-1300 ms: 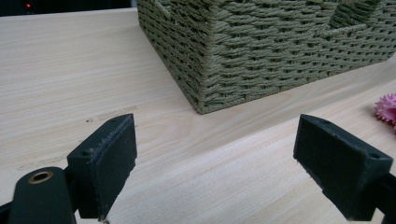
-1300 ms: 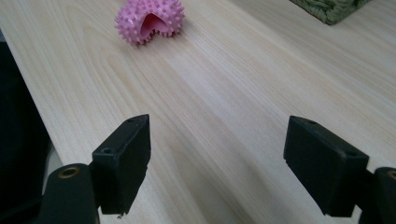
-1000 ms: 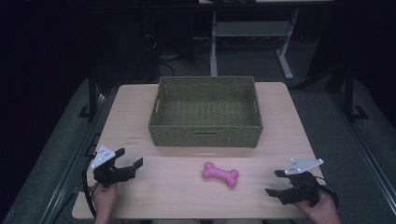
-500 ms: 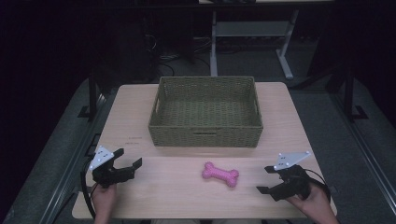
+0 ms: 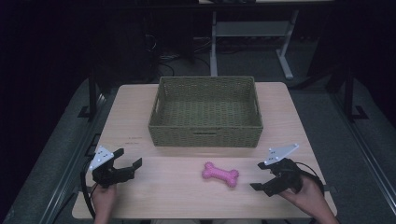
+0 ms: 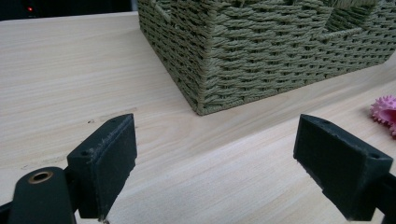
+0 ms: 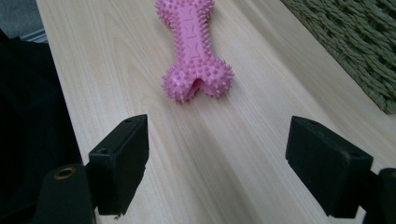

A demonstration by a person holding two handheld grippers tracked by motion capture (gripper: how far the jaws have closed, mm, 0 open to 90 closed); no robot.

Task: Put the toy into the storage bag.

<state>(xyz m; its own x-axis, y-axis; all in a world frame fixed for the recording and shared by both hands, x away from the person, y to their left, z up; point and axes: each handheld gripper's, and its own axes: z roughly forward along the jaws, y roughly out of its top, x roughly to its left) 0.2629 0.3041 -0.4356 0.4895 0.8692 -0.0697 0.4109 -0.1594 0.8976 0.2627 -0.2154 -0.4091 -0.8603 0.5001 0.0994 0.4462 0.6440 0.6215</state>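
Observation:
A pink spiky bone-shaped toy lies on the wooden table, in front of an olive woven basket. My right gripper is open just right of the toy, jaws pointing at its near end; the toy lies ahead of the wide-apart jaws in the right gripper view. Near the table's front-left corner my left gripper rests open, with nothing between its jaws. It faces the basket's front-left corner, and one end of the toy shows at the right edge.
The basket stands empty at the middle back of the table. Bare wood lies between the two grippers. A metal desk frame and cables stand on the dark floor beyond the table.
My right gripper has moved left along the front of the table, closer to the pink toy. The left gripper and the toy have stayed in place.

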